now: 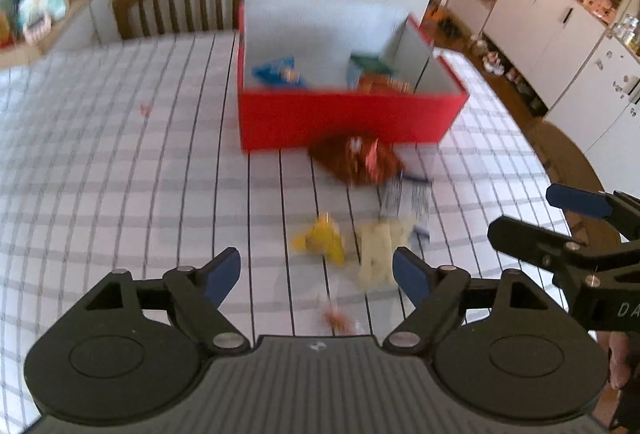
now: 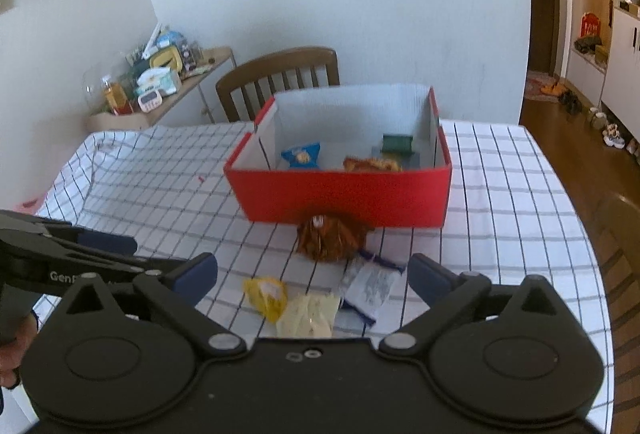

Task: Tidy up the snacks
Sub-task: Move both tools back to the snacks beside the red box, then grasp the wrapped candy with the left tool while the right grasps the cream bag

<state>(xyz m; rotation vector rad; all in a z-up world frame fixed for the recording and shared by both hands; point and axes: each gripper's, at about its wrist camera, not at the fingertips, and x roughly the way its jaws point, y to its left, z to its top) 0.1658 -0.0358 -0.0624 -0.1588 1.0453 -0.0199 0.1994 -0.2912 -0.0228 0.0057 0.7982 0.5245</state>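
A red box (image 2: pixel 344 198) stands on the checked tablecloth (image 2: pixel 152 186) and holds a blue packet (image 2: pixel 301 155), an orange packet (image 2: pixel 372 164) and a green one (image 2: pixel 397 143). Against its front lies a brown snack bag (image 2: pixel 330 238). Nearer to me lie a white-and-blue packet (image 2: pixel 370 286), a yellow packet (image 2: pixel 266 294) and a pale packet (image 2: pixel 310 316). My right gripper (image 2: pixel 312 266) hangs open above these loose packets, touching none. My left gripper (image 1: pixel 316 262) is open over the yellow packet (image 1: pixel 324 240) and pale packet (image 1: pixel 378 254), with a small clear wrapper (image 1: pixel 336 318) below it.
A wooden chair (image 2: pixel 280 74) stands behind the table, and a cluttered side shelf (image 2: pixel 160 82) is at the back left. The table's right edge (image 2: pixel 576 218) drops to a wooden floor. White cabinets (image 1: pixel 552 18) line the far right. A hand (image 2: pixel 16 346) holds the left gripper.
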